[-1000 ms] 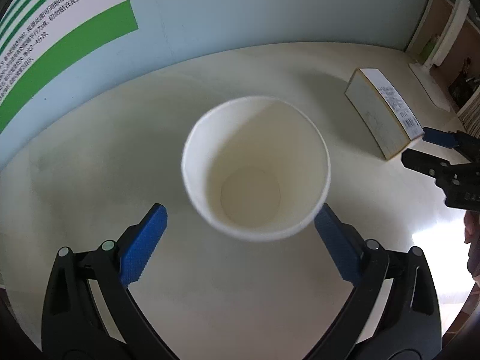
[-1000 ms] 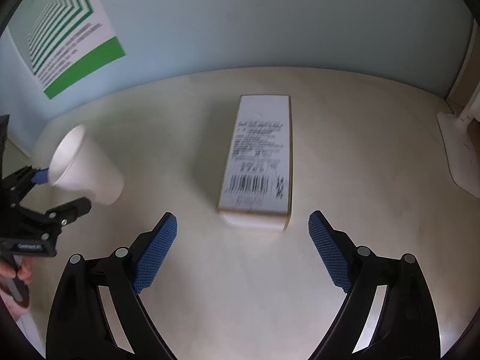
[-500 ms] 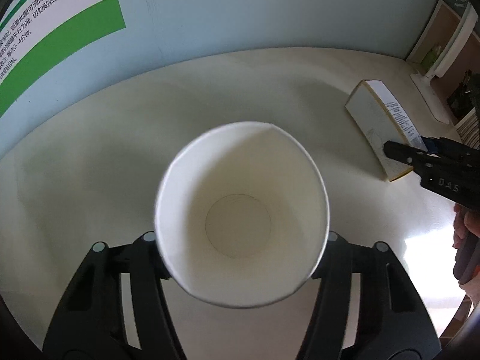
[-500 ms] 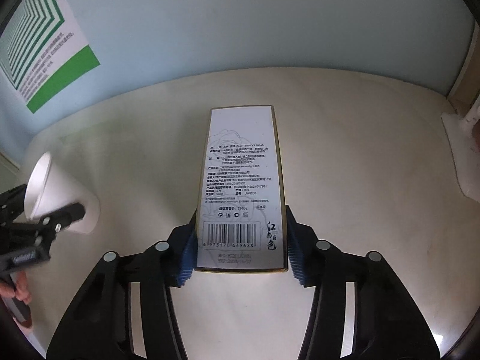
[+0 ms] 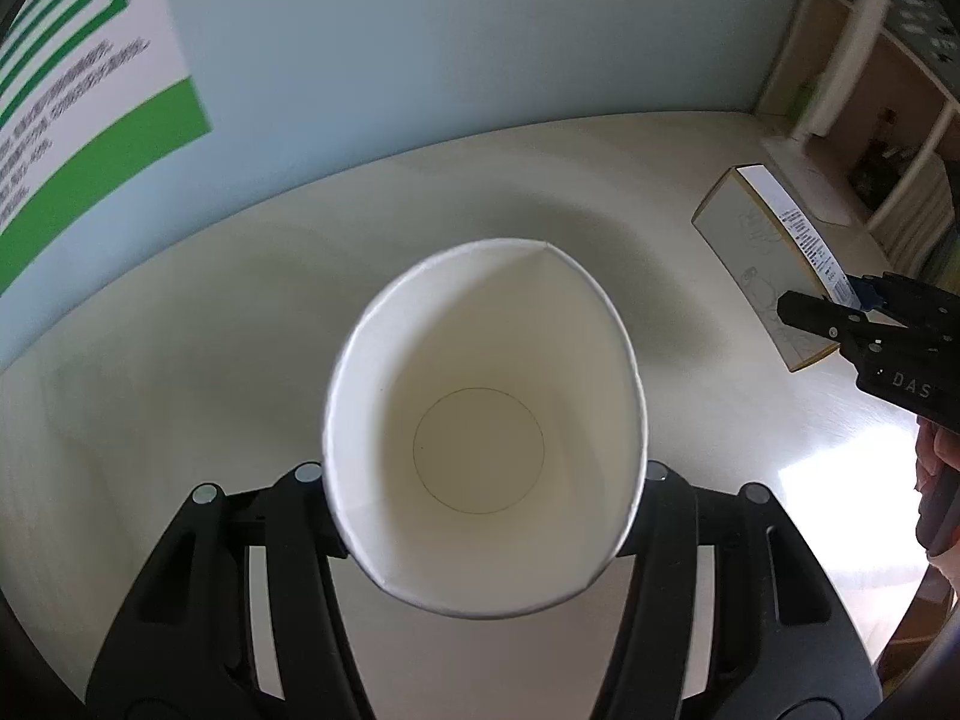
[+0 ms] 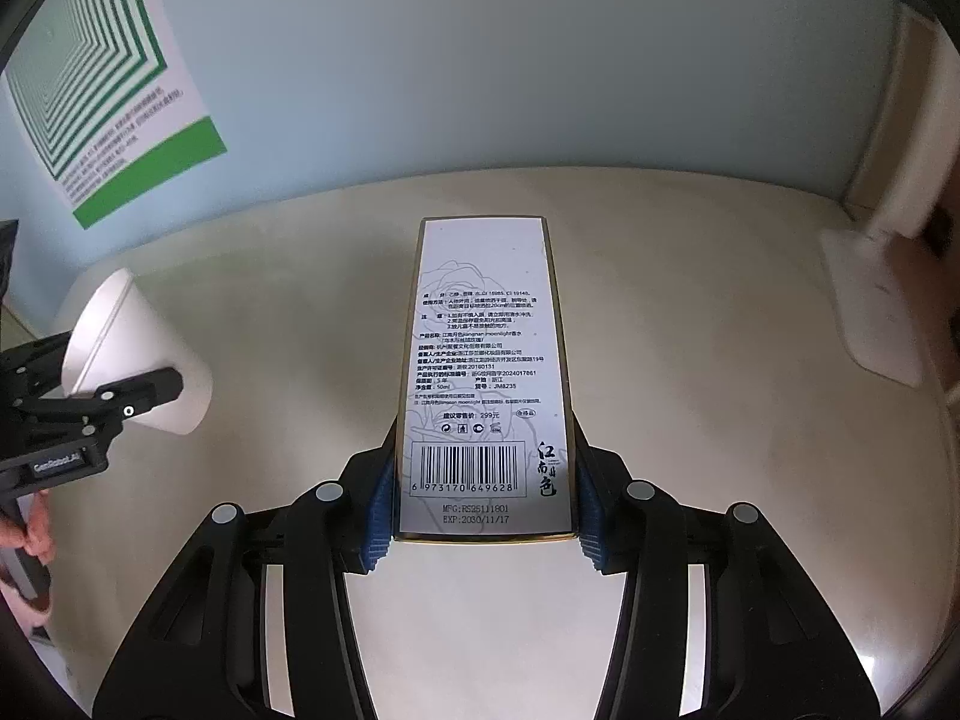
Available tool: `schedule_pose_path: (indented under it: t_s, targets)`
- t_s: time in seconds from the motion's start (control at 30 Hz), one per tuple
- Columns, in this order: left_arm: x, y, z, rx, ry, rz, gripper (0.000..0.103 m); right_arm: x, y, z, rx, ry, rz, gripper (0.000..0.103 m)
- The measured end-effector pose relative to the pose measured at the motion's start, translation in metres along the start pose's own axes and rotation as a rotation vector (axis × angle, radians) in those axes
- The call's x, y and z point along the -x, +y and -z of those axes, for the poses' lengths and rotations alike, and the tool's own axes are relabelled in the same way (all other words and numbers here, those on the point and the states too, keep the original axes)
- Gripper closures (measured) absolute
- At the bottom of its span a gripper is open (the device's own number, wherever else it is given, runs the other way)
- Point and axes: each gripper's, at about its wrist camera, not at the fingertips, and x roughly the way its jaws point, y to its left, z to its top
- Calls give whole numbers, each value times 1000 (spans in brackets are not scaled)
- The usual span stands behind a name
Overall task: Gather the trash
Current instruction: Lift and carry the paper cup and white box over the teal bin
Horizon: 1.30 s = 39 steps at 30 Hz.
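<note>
White paper cup point(image 5: 486, 432) clamped between the two black fingers of the left gripper point(image 5: 485, 510), mouth toward that gripper's camera, rim squeezed into an oval with a crease at its far edge. Jaws just closed in on it, now pressing both sides of the cup wall. Seen from the right wrist, tilted, with its mouth turned toward the wall, over the left part of the cream tabletop point(image 6: 690, 360); whether the base touches the surface cannot be told.

Tall white cardboard box point(image 6: 486, 360) with gold edges, a barcode and black print, gripped at its near end by the right gripper point(image 6: 485, 510), blue pads point(image 6: 379, 510) tight against both long sides after closing on it. Printed face up, far end pointing toward the pale blue wall point(image 6: 540, 60). Resting or raised: cannot be told.

Cup and box well apart, bare tabletop between. Green-and-white poster point(image 6: 114, 120) on the wall behind the cup. Part of a hand point(image 6: 33, 528) on the left gripper's handle at the left edge of the right wrist view.
</note>
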Motion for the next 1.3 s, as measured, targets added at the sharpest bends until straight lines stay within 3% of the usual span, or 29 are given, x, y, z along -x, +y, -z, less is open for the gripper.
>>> schedule_pose_path:
  t_s: [0.27,0.57,0.8,1.3]
  targets:
    - [17,-68,3,-130,-22,55,50,57,-35,39,-88,-60,57,54]
    - [40,-169,24,-310,-30,147,50,138,-82,125,-218,-120,136,54]
    - [62,-262,61,-475,-22,250,50,213,-117,222,-354,-140,213,54]
    - [105,-454,198,-873,57,460,50,333,-152,445,-691,-150,384,54]
